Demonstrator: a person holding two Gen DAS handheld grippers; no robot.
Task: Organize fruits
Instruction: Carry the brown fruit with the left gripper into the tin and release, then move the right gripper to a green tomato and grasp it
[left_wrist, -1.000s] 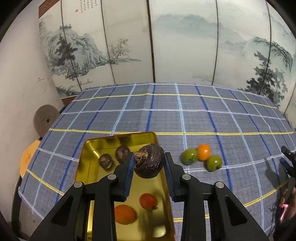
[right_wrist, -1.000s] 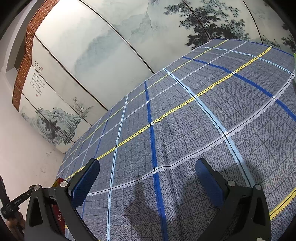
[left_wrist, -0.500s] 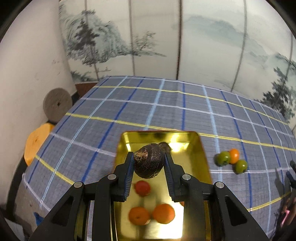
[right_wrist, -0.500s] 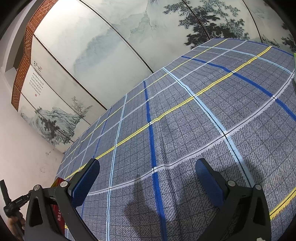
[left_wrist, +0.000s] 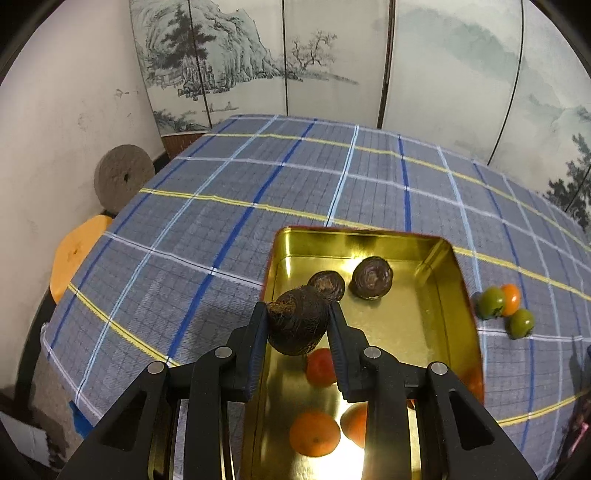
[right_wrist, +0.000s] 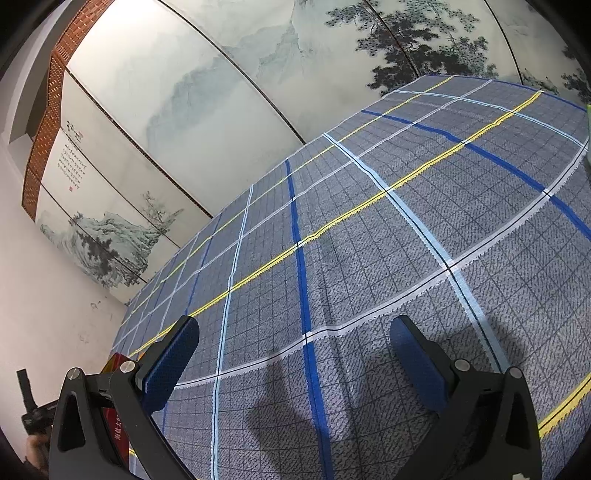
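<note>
a home-like room is suggested: a table is covered by a plaid tablecloth, backed by a folding screen painted with ink landscapes, a millstone leaned against the plastered wall.

Gold tray; dark brown fruit; orange fruit. Green fruit. Grey tablecloth, blue, white, yellow checks.

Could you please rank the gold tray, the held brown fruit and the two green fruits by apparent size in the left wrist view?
1. gold tray
2. held brown fruit, though nearness to the camera inflates it
3. two green fruits, which look alike
</note>
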